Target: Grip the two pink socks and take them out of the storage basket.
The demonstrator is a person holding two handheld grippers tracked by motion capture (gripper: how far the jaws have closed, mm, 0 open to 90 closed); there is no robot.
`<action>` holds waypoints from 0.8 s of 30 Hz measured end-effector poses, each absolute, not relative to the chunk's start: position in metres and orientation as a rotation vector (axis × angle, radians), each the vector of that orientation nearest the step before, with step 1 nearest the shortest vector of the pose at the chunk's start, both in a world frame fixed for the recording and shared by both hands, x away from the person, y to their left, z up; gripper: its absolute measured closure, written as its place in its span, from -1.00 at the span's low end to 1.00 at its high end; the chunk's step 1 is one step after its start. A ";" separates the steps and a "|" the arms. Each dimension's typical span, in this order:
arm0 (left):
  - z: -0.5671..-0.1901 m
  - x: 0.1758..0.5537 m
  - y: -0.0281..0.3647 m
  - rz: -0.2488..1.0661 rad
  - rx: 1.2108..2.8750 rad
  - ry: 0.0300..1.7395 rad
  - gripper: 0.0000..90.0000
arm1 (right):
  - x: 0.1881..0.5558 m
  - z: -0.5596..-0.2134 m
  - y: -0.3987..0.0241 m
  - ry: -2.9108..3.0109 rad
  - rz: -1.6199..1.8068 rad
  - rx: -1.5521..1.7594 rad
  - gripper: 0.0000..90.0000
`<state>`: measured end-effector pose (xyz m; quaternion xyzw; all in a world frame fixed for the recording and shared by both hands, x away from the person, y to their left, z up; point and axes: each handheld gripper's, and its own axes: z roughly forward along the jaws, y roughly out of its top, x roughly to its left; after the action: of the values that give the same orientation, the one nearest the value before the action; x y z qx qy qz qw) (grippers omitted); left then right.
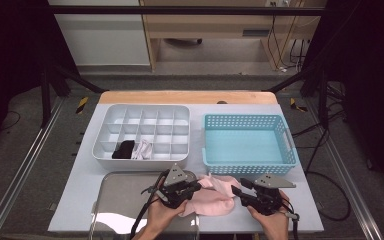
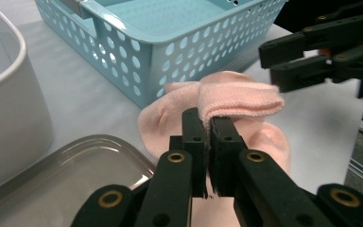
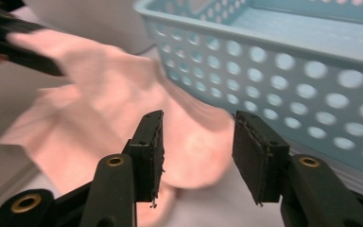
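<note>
The left gripper (image 2: pixel 210 125) has its two black fingers (image 2: pixel 192 142) pressed together on a fold of a pink sock (image 2: pixel 236 97), pinching the cloth so that a doubled edge stands up above the fingertips. The rest of the sock lies spread on the pale surface (image 1: pixel 80 185), just in front of a light blue perforated basket (image 2: pixel 170 52).

The right gripper (image 3: pixel 197 142) has its fingers (image 3: pixel 150 146) apart, with a clear gap between them; the pink sock lies beyond that gap and neither pad presses on it. In the high view this gripper (image 1: pixel 237 192) sits at the sock's right edge, while the left gripper (image 1: pixel 192 187) is over its left part, each held in a hand coming in from the bottom.

The sock (image 1: pixel 212 195) rests near the front edge of the surface, between the two grippers. A clear, shiny tray (image 1: pixel 120 200) lies just to its left. Behind it stand the blue basket (image 1: pixel 250 142) and, farther left, a white divided organiser (image 1: pixel 142 132) with a black item (image 1: pixel 123 149) and a pale item (image 1: pixel 142 149) in two of its front compartments.
</note>
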<state>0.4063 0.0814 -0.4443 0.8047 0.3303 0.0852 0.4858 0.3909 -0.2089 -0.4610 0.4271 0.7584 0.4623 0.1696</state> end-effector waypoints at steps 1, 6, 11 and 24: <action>-0.444 0.405 0.083 0.206 1.961 0.802 0.91 | 0.393 -0.463 -0.210 2.154 1.292 1.223 0.24; -0.445 0.398 0.089 0.176 1.952 0.804 0.91 | 0.403 -0.469 -0.208 2.174 1.235 1.259 0.32; -0.445 0.391 0.092 0.170 1.952 0.791 0.91 | 0.412 -0.476 -0.205 2.233 1.195 1.282 0.82; -0.441 0.371 0.107 0.082 1.888 0.832 0.90 | 0.383 -0.452 -0.220 2.246 1.275 1.413 0.98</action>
<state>0.3710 0.1068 -0.4406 0.7850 0.3458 0.0341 0.5129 0.3829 -0.2202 -0.4521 0.4776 0.7592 0.4311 0.0984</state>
